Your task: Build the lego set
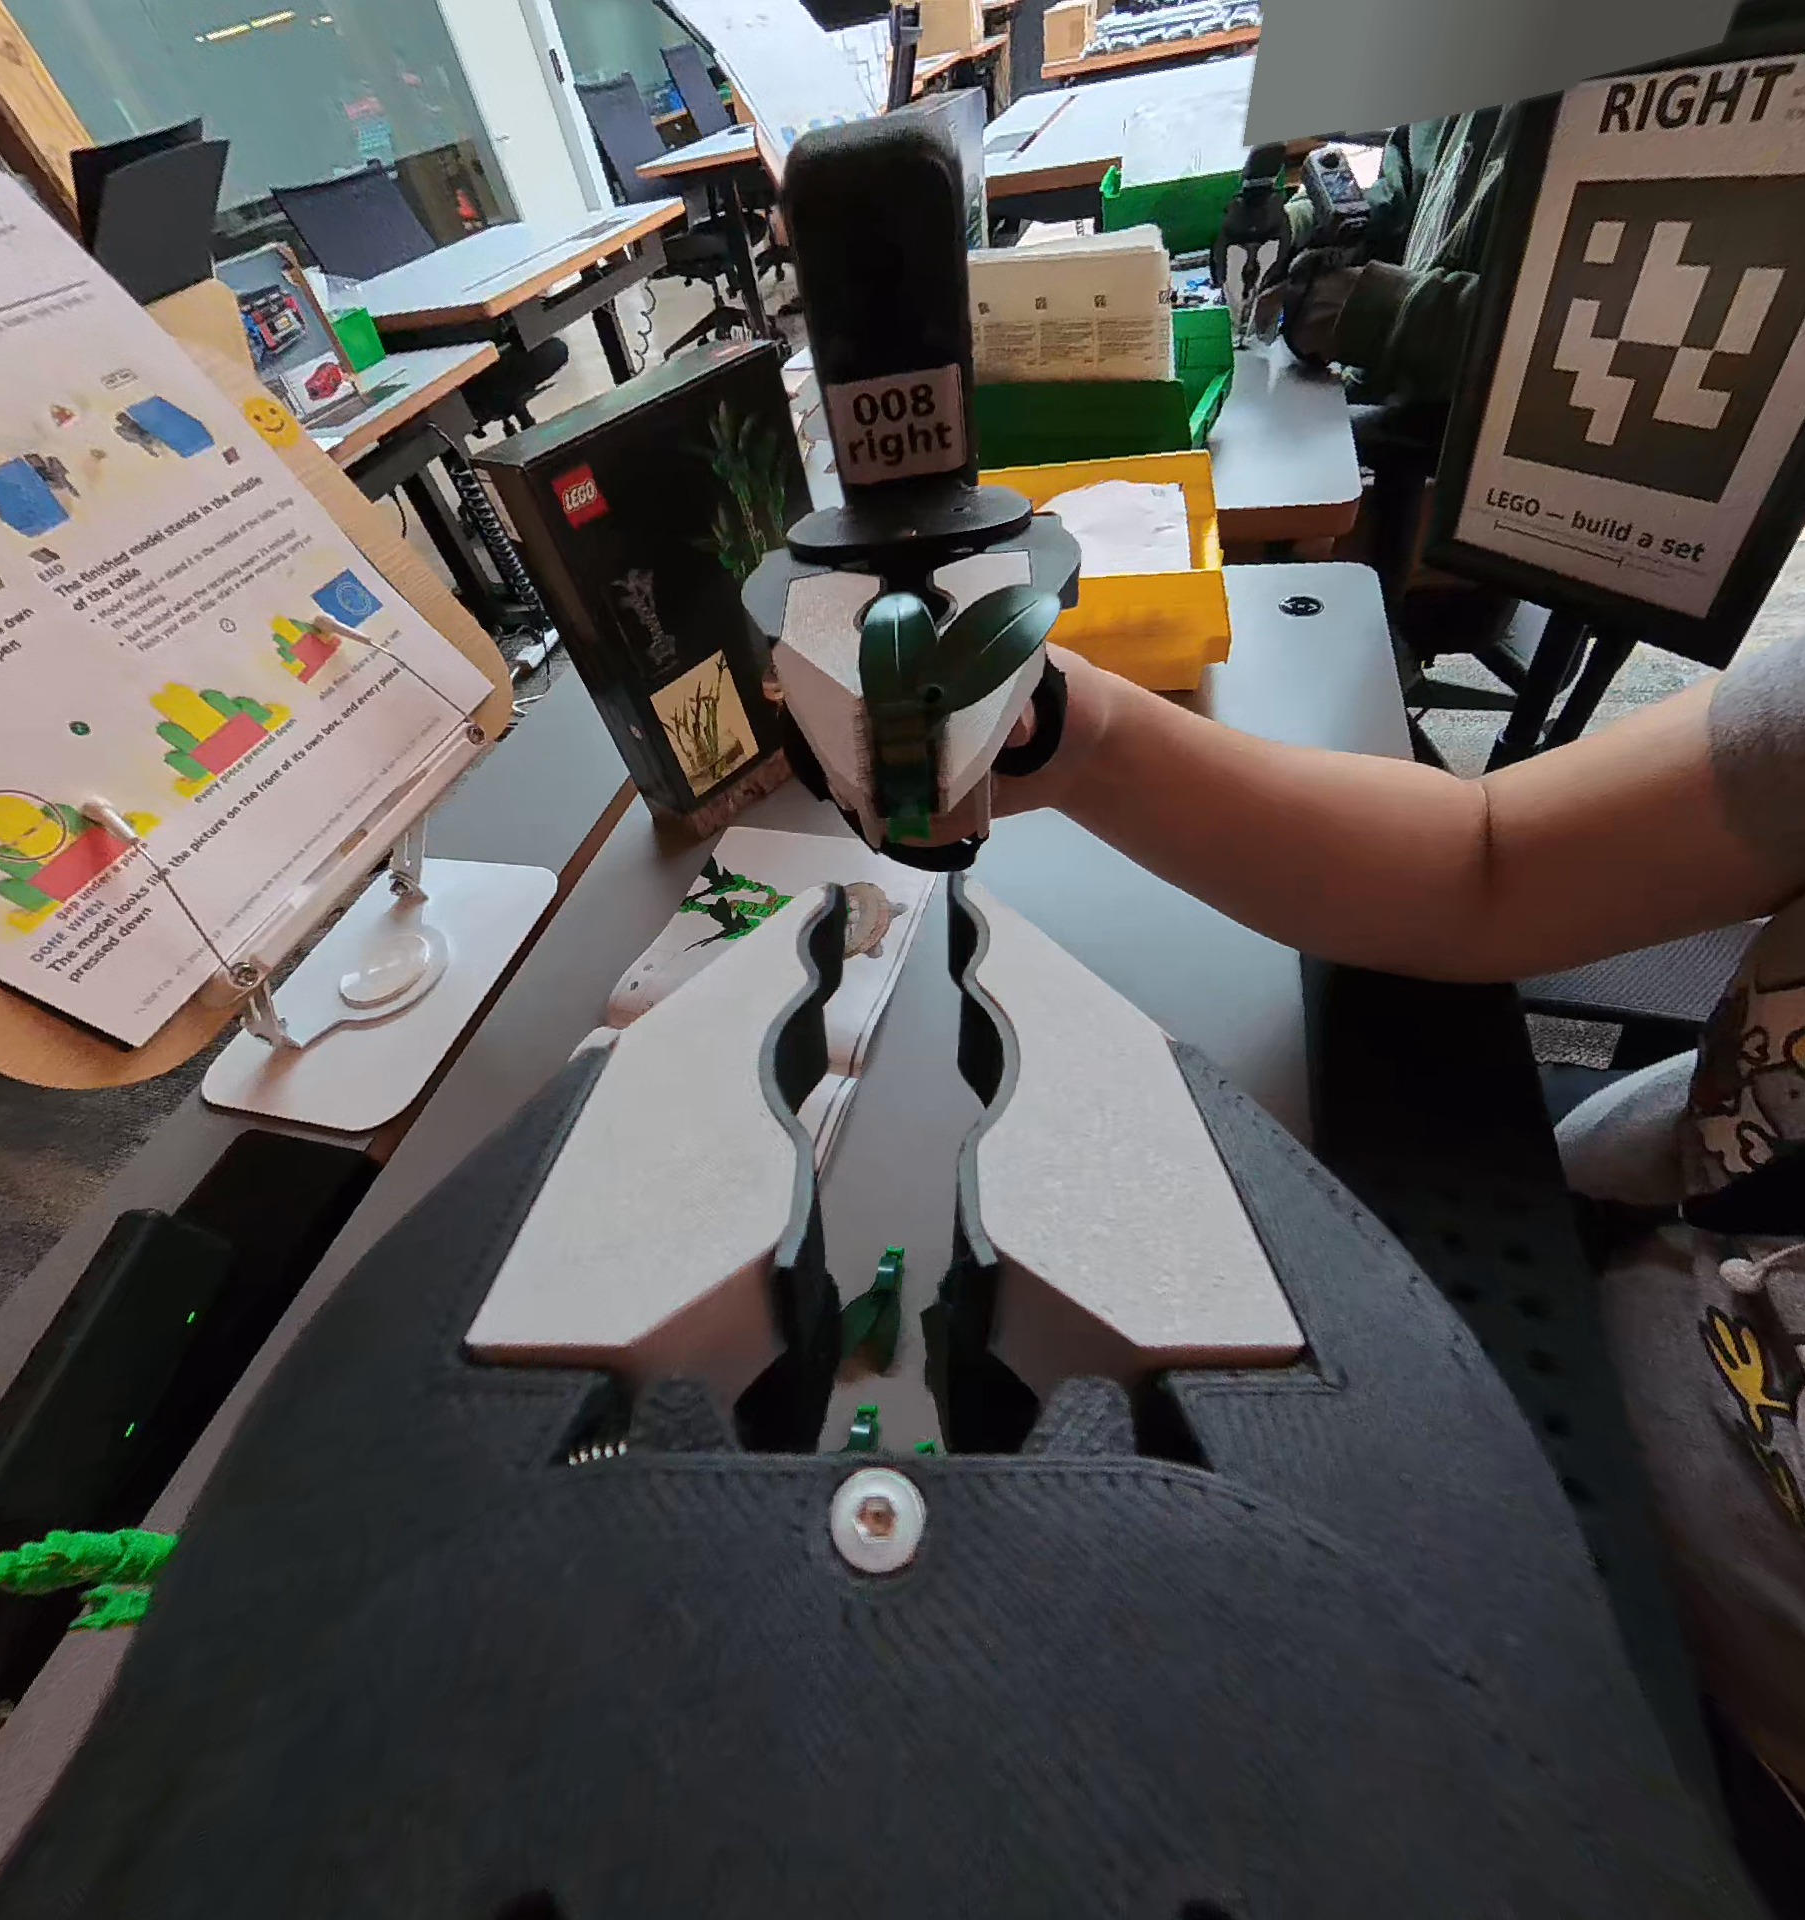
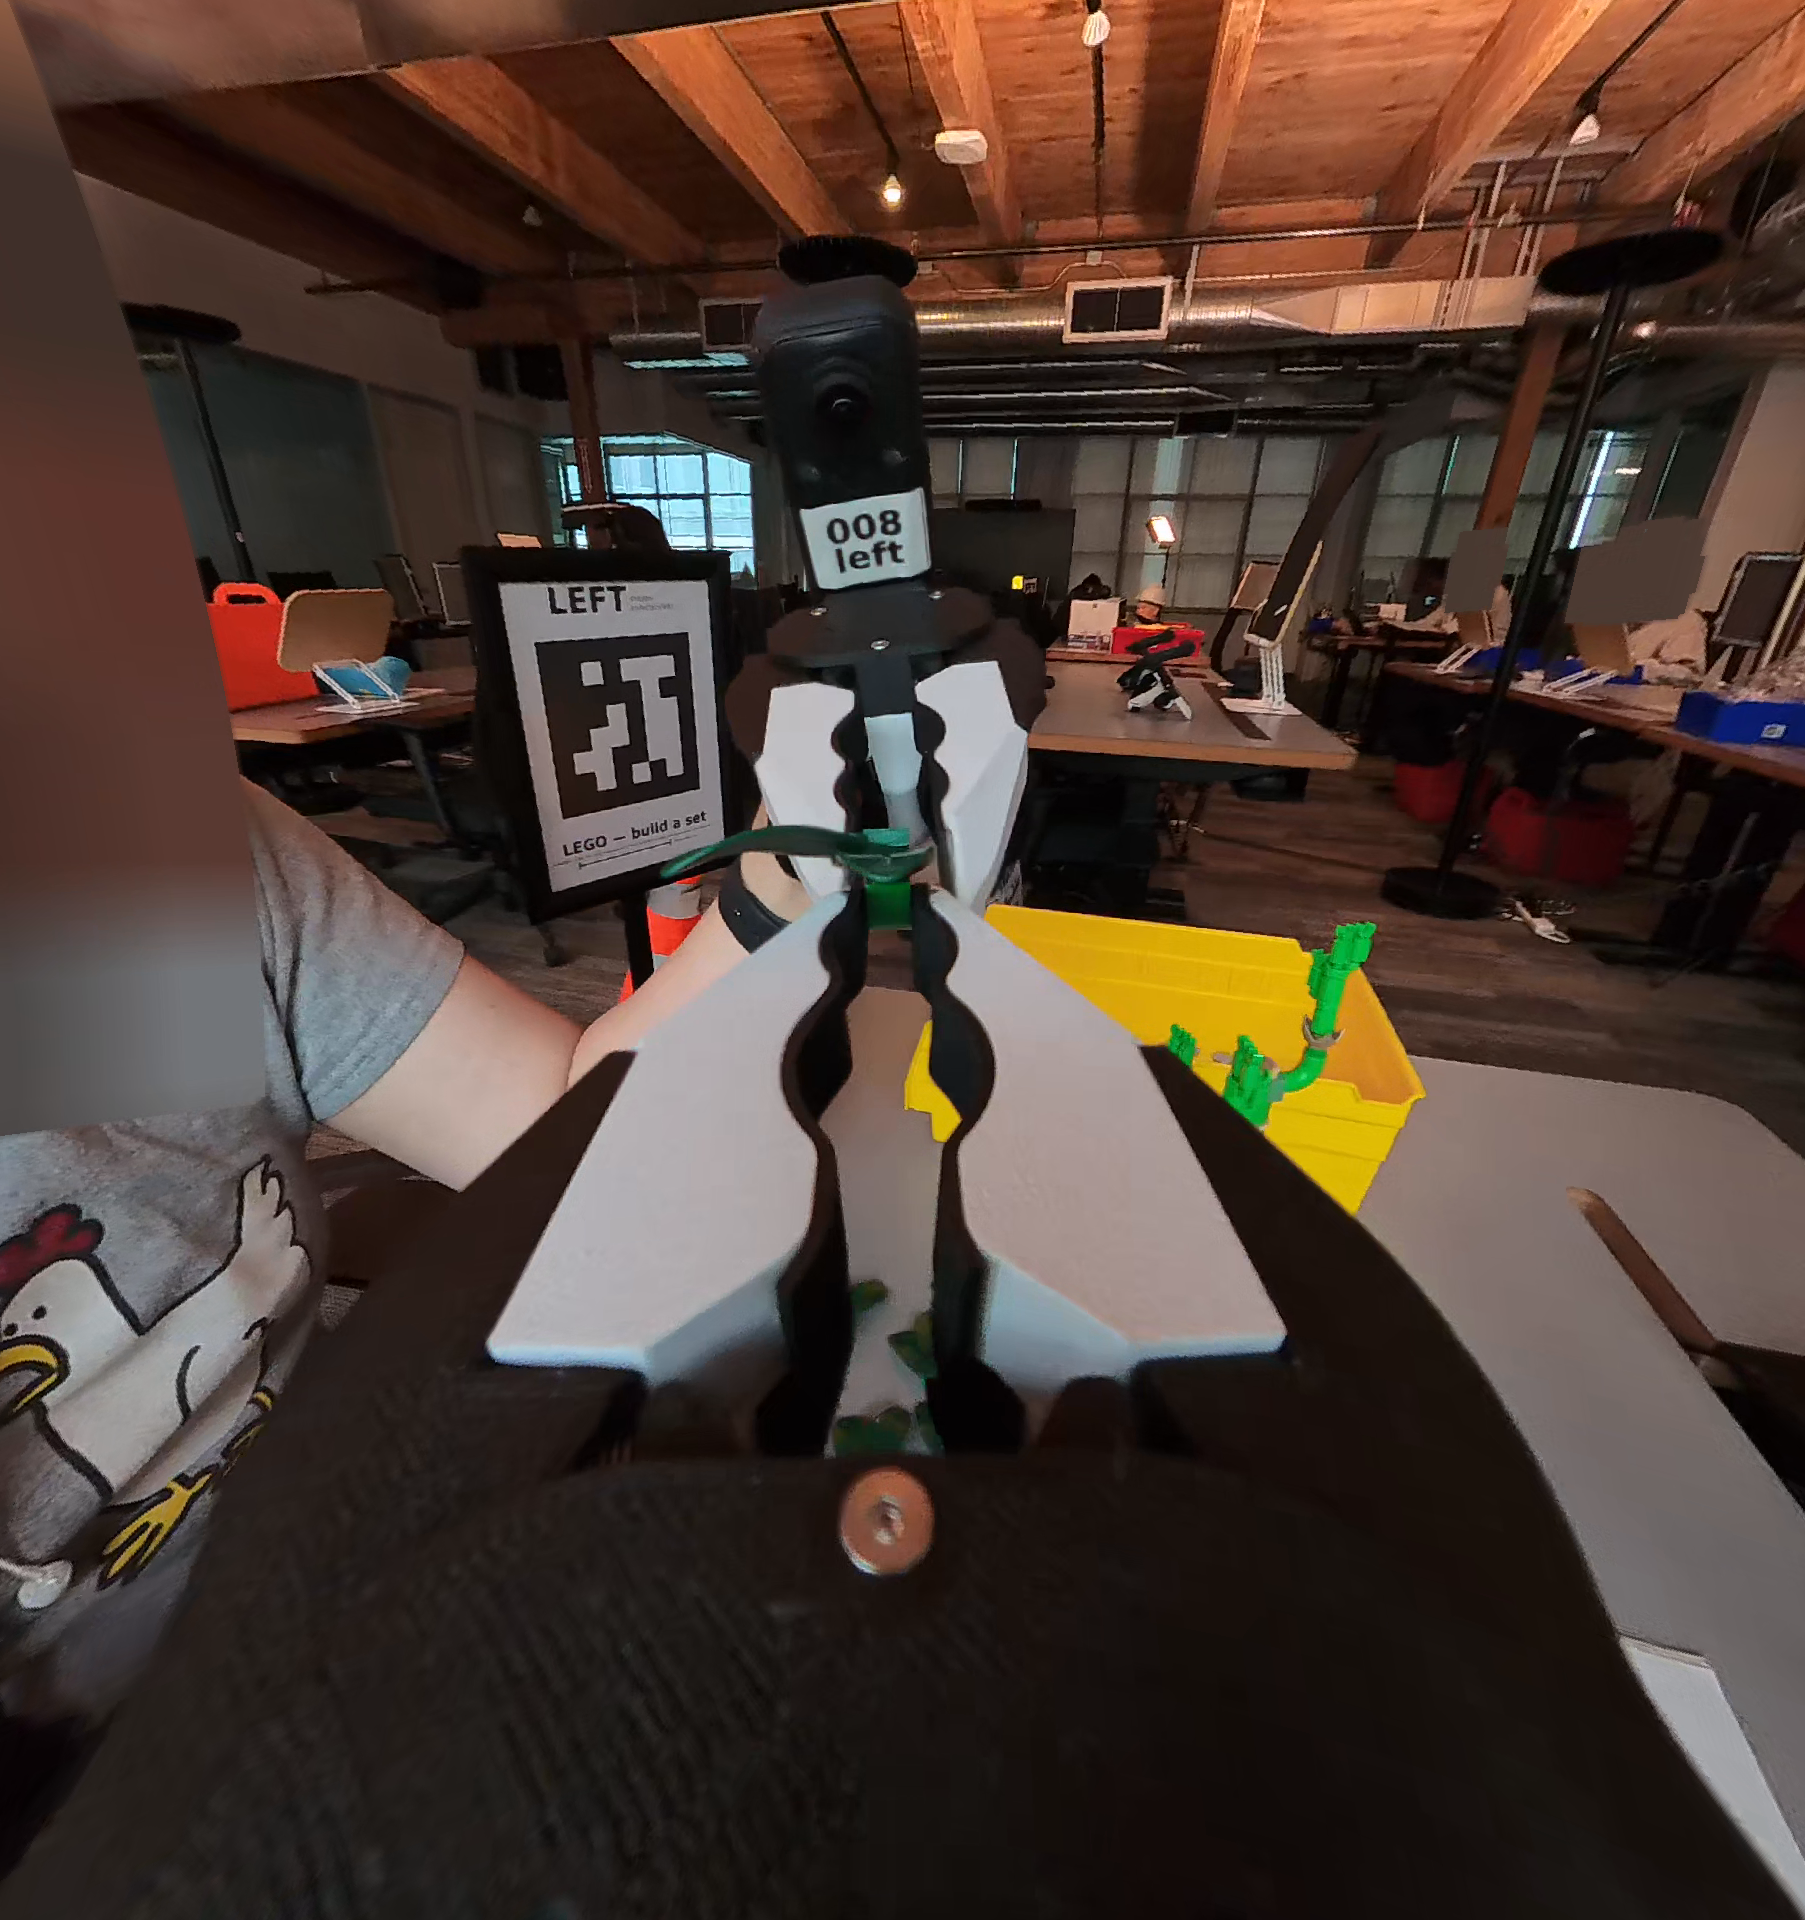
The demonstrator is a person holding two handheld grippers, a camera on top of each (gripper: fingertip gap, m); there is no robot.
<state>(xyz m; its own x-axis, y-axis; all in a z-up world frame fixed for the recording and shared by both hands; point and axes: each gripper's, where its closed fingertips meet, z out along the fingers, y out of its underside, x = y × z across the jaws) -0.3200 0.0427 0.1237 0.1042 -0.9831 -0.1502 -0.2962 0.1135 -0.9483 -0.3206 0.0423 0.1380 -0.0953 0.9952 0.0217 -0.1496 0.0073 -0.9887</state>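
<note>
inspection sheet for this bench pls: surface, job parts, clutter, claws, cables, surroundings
Surface: dark table with an open booklet lying on it.
Job's things: dark green leaf piece in the right claw; green stalk build upright by the yellow bin; loose green bits below the left claw.
Clutter: set box standing; instruction sheet on a stand.
Grippers: right claw shut on the leaf piece; left claw open, empty, tips close to the leaf piece.
Cables: coiled cord behind the box.
Surroundings: marker sign, office desks, another person at a far desk.
</note>
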